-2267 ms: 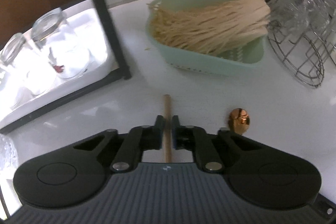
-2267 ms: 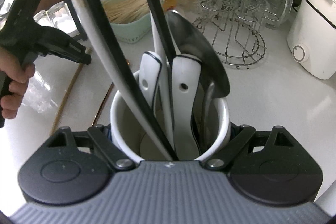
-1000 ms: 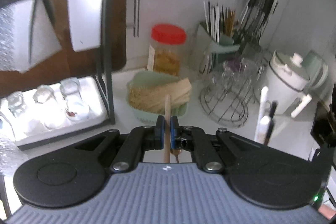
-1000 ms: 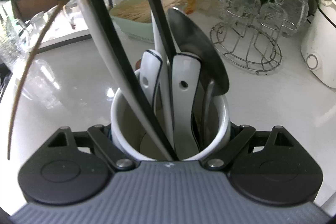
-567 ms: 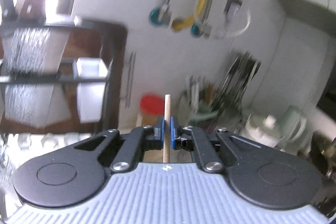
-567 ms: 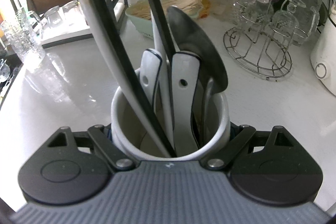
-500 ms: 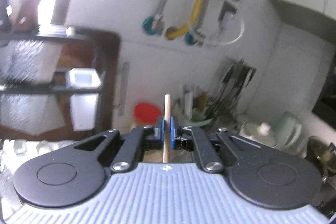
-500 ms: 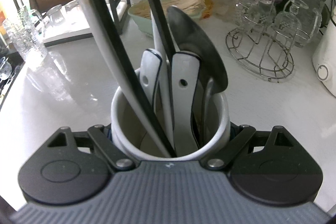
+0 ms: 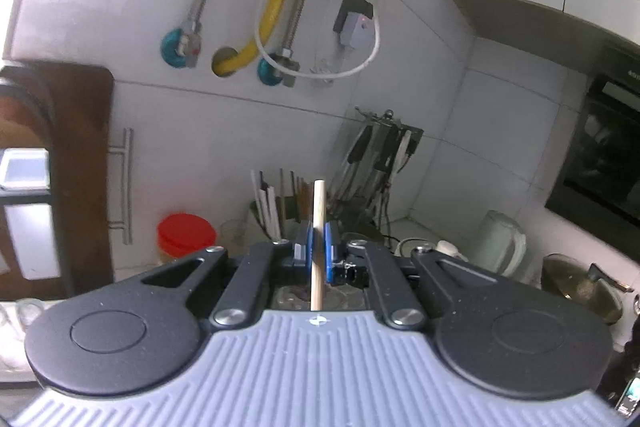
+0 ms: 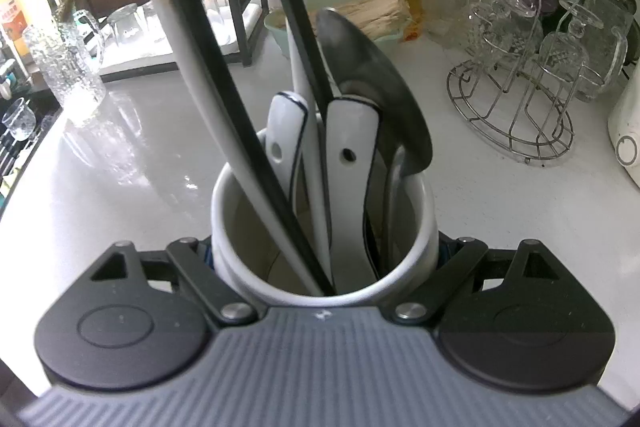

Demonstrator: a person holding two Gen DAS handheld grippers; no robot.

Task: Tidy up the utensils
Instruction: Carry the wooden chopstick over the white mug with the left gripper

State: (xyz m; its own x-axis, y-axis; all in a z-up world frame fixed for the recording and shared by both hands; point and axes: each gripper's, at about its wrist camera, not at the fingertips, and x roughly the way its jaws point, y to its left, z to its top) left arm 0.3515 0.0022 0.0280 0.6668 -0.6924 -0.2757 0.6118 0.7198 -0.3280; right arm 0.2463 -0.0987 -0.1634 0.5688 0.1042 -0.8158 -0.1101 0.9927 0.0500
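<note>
left gripper [image 9: 316, 251] near level, clamps wooden handle [image 9: 319, 223] (utensil, probably) | right gripper [image 10: 322, 251] tilted down, grips white cup [image 10: 424, 227]

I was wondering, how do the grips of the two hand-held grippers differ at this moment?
The left hand-held gripper has its jaws almost together on a thin wooden stick, while the right hand-held gripper has its jaws spread wide around a white utensil cup. The stick stands alone in the left grip; the cup in the right grip is full of spoons and long handles. Both are shut on something.
</note>
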